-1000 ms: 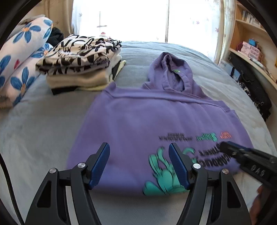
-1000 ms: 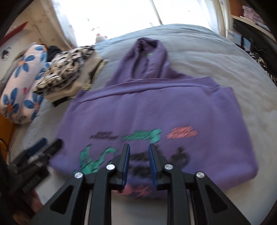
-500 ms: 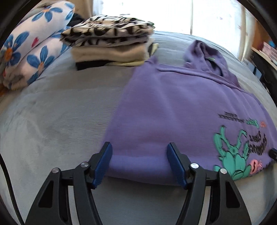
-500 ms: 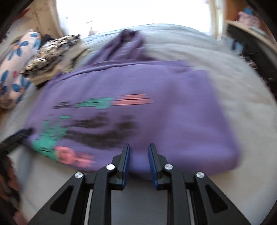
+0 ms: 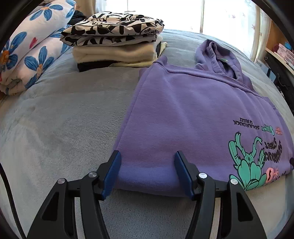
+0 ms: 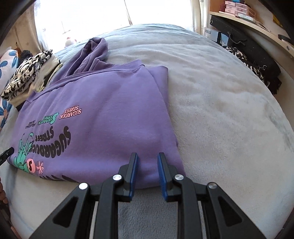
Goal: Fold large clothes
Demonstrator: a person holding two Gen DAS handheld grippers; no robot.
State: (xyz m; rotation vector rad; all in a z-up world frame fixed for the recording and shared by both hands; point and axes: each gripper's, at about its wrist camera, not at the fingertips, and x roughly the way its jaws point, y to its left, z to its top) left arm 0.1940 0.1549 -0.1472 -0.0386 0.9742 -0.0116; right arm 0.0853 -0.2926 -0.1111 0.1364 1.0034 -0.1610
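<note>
Hoodie [image 5: 193, 114] near hem sits between both grippers' jaws: left gripper [image 5: 147, 171] half-open, right gripper [image 6: 147, 170] narrow (neither pinching yet).

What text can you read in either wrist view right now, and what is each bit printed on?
"SUGARDUK STREET", pink, upside down: purple hoodie.
"SUGARDUCK STREET", small dark line: hoodie, left wrist view.
"SUGARDUC... STREET", big dark letters, partly cut off: hoodie.
"YOUR STAGE": black-and-white garment on top of the folded stack.
Small green hoodie logo, white box label, shelf boxes: too small to read.
</note>
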